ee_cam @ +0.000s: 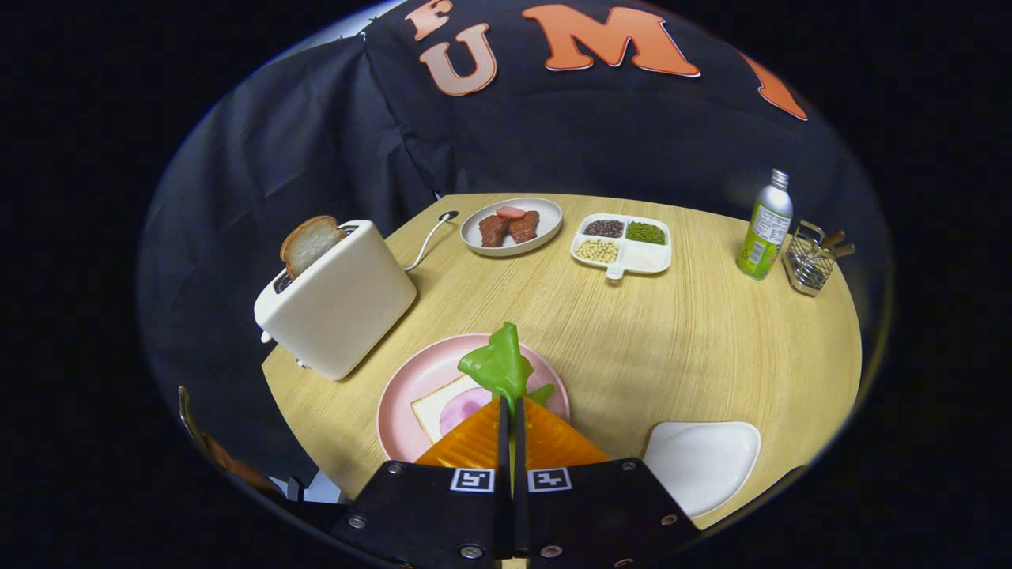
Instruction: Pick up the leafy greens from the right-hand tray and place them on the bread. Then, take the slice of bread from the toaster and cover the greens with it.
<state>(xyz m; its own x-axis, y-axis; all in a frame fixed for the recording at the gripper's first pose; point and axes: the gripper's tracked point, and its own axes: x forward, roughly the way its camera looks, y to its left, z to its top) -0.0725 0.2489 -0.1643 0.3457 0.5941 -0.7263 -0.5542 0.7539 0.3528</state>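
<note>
Lettuce leaf (500, 365) pinched in clenched gripper (511, 411), hovering over bread slice (443, 407) on pink plate (403, 387) near table's near edge; greens step underway, lowering and releasing squarely next, toaster slice (310, 243) waiting.

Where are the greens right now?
In the gripper view the greens are pinched between the gripper's shut fingers, held over the pink plate above the bread, with the white tray to the right.
</note>
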